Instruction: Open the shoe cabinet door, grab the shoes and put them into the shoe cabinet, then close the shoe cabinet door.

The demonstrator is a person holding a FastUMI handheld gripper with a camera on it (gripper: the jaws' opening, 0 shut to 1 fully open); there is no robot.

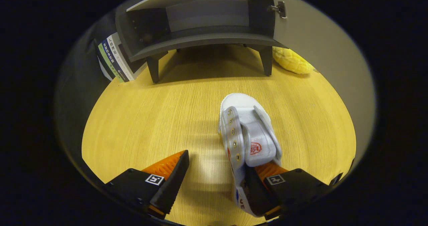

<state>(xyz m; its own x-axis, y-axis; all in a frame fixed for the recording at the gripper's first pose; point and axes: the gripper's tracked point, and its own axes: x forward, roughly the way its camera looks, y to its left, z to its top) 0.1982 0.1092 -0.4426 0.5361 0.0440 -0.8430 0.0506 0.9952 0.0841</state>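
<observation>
A white canvas shoe [249, 129] lies on the wooden table [150, 119], toe pointing toward the dark grey shoe cabinet [204, 38]. The cabinet door [311, 35] is swung open to the right, and the lower shelf inside is bare. My gripper [217, 162] is open. Its right finger [267, 172] reaches into the shoe's opening under the tongue. The left finger [170, 169] stands well clear of the shoe's side, so the shoe's laced side wall lies between the fingers without being pressed.
Several books [113, 59] lean against the cabinet's left side. A yellow plush object [291, 60] lies behind the cabinet's right leg, beside the open door. Bare tabletop stretches between the shoe and the cabinet.
</observation>
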